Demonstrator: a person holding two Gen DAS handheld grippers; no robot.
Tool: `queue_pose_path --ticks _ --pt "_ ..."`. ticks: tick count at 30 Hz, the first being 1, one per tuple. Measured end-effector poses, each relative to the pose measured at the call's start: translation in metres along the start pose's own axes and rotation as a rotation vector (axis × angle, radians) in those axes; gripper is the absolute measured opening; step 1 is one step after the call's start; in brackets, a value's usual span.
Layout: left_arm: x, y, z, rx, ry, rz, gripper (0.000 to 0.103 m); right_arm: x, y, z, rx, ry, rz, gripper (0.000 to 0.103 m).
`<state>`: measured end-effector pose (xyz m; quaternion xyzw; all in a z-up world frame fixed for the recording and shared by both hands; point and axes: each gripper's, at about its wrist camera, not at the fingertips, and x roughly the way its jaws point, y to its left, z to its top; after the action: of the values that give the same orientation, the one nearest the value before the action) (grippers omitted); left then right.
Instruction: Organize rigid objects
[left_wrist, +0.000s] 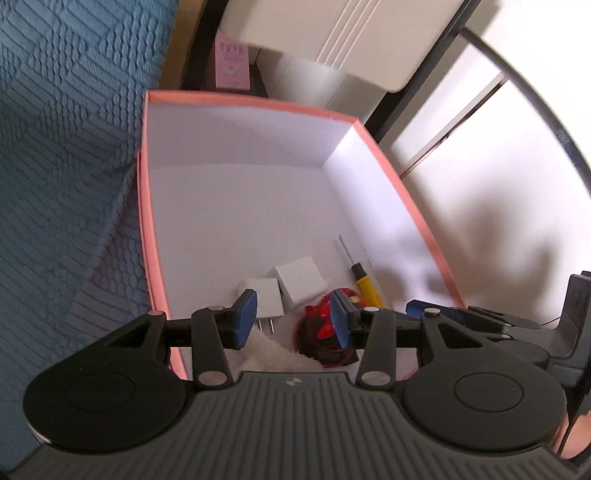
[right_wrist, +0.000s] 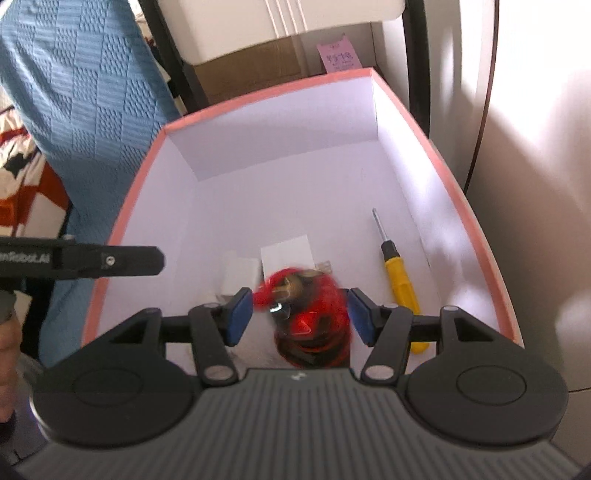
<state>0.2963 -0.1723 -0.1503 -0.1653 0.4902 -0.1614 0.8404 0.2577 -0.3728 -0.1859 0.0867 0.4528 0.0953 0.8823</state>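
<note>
Red-and-black glossy rigid object (left_wrist: 321, 328) lay on the floor of the pink-rimmed cardboard box with white interior (left_wrist: 144, 221), at the near end, right of centre.

**Left wrist view.**
- The left gripper (left_wrist: 291, 317) stood over the near end with its jaws apart. Nothing was clamped.
- A white fleecy material (left_wrist: 269, 354) and a flat white plug adapter (left_wrist: 264, 299) showed through the gap. A second, block-shaped white adapter (left_wrist: 295, 280) lay just beyond.
- The red-and-black object sat behind the right-hand finger of this gripper, off its centre line.
- The right gripper (left_wrist: 439, 312) entered over the right wall of the box, its tips just beside the object.
- A yellow-handled screwdriver (left_wrist: 364, 282) lay along the right wall, blade toward the far end.

**Right wrist view.**
- The red-and-black object (right_wrist: 314, 317) appeared straight ahead of the right gripper (right_wrist: 301, 317), centred between its blue pads.
- The jaws stood apart. The object was smeared while the fingers were sharp, so the pads were judged not to be pressing on it.
- The blur left its long axis unreadable.
- The screwdriver (right_wrist: 400, 280) lay to the right, parallel to the box (right_wrist: 142, 181) side.
- The left gripper (right_wrist: 110, 260) reached in over the left rim, well apart from the object.

**Governing relation.** The right hand was the nearer and already in line with the object.
</note>
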Motion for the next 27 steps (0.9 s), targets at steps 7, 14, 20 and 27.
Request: queue_pose_path --ticks 7,14,20,27 --pt "-0.059 -0.010 0.009 0.050 -0.108 -0.019 0.050 -0.048 0.019 0.021 -0.008 -0.116 -0.007 0.059" --pt "-0.121 -0.021 0.016 0.084 -0.218 -0.028 0.050 -0.110 0.046 0.037 -0.027 -0.244 -0.007 0.059" --pt "-0.163 -0.026 0.001 0.084 -0.294 -0.043 0.050 -0.143 0.067 0.031 -0.029 -0.311 0.004 0.060" --pt "-0.184 -0.031 -0.026 0.115 -0.312 -0.039 0.050 -0.159 0.088 -0.002 -0.051 -0.338 0.008 0.060"
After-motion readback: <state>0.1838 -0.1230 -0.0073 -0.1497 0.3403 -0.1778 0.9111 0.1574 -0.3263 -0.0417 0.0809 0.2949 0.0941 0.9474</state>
